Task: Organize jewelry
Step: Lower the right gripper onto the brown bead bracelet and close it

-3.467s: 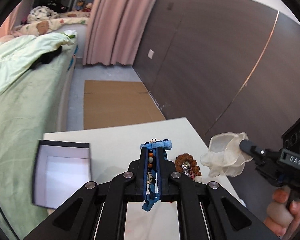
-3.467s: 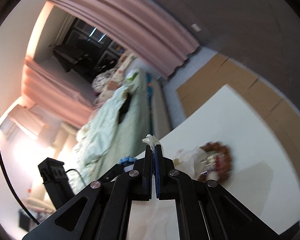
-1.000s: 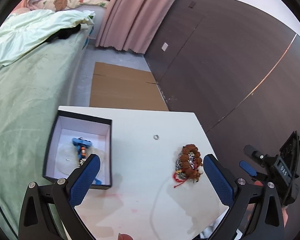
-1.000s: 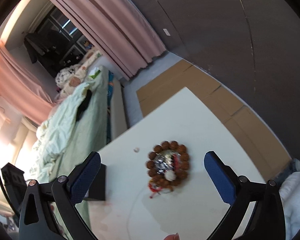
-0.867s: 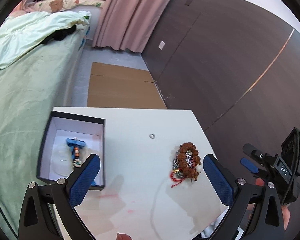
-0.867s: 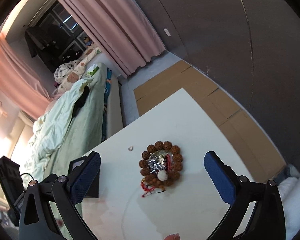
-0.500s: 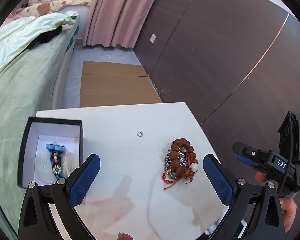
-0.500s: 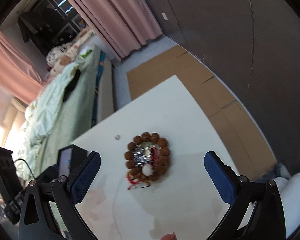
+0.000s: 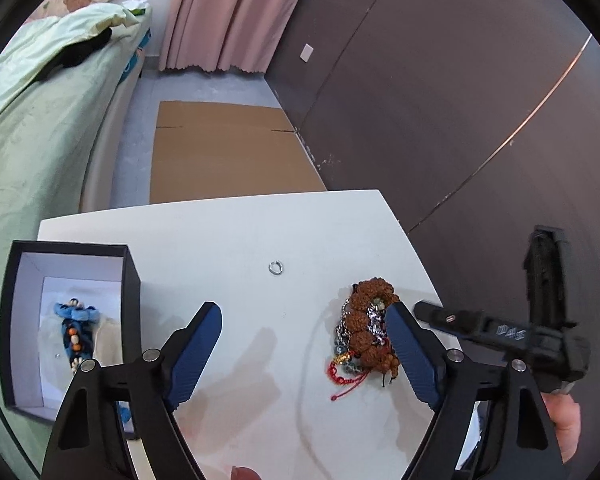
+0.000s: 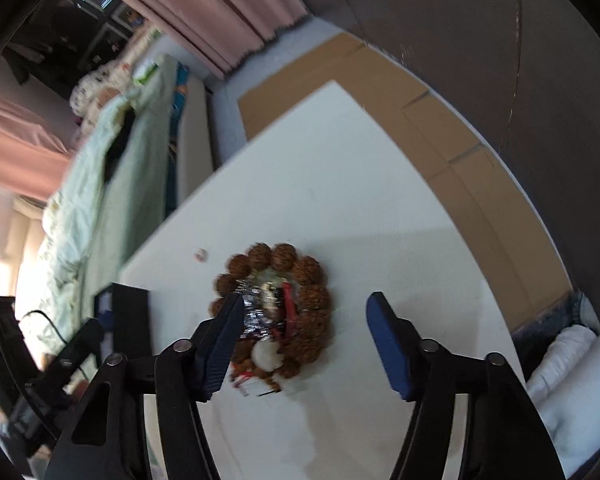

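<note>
A heap of jewelry, ringed by a brown bead bracelet (image 9: 366, 330) (image 10: 304, 308) with silver chains and red cord, lies on the white table (image 9: 228, 240). My right gripper (image 10: 304, 312) hovers over the heap, its jaws closing with the heap between them but untouched. My left gripper (image 9: 302, 322) hangs over bare table left of the heap, its jaws closing on nothing. A small silver ring (image 9: 276, 267) lies farther back. The black box (image 9: 70, 252) with a white lining holds a blue beaded piece (image 9: 75, 330) at the table's left edge.
A green-covered bed (image 9: 32, 128) runs along the left of the table. Flat cardboard (image 9: 224, 148) lies on the floor beyond the table, with a dark panelled wall (image 9: 440, 92) to the right and pink curtains (image 9: 224, 12) behind. A hand (image 9: 562, 424) holds the right gripper.
Both grippers have narrowed from wide open. The right one has dropped closer over the bead heap. The left one has shifted right, away from the box.
</note>
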Available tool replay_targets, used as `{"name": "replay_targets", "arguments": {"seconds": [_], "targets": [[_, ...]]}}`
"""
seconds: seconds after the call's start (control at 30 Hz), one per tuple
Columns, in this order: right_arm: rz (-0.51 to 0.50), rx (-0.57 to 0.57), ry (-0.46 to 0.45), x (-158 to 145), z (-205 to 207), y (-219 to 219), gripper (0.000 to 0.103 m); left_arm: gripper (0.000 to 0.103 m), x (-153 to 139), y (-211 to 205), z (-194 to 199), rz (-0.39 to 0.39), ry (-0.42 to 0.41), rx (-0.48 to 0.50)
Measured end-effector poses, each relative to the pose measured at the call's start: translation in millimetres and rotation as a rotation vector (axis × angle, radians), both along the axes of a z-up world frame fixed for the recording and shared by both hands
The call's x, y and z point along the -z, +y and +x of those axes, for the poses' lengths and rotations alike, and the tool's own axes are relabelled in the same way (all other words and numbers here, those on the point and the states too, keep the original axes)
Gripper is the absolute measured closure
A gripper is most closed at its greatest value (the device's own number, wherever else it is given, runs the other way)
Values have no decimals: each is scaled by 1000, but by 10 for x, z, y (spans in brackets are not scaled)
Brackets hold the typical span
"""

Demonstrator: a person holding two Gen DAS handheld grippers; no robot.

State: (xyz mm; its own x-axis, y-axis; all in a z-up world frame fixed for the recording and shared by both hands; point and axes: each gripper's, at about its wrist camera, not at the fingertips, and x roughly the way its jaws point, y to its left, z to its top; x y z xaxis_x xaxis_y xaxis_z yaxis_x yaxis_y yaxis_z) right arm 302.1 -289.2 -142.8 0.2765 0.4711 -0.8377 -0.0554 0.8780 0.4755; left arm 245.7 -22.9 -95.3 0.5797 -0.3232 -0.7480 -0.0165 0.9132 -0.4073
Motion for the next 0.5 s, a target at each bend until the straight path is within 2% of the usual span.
{"name": "replay_targets", "arguments": {"seconds": [0.1, 0.17, 0.27, 0.33, 0.37, 0.5], "targets": [[-7, -22, 30, 103, 63, 85, 59, 22, 13, 22, 63, -9, -3, 0], [-25, -27, 41, 159, 85, 133, 61, 23, 23, 43, 113, -5, -2, -11], [-56, -23, 31, 172, 83, 184, 72, 35, 55, 59, 192, 8, 2, -26], [-49, -21, 32, 175, 87, 189, 74, 39, 101, 53, 263, 17, 13, -25], [-56, -20, 29, 172, 84, 190, 82, 41, 129, 48, 301, 15, 20, -25], [-7, -3, 18, 132, 96, 108, 82, 48, 206, 33, 414, 10, 44, -16]]}}
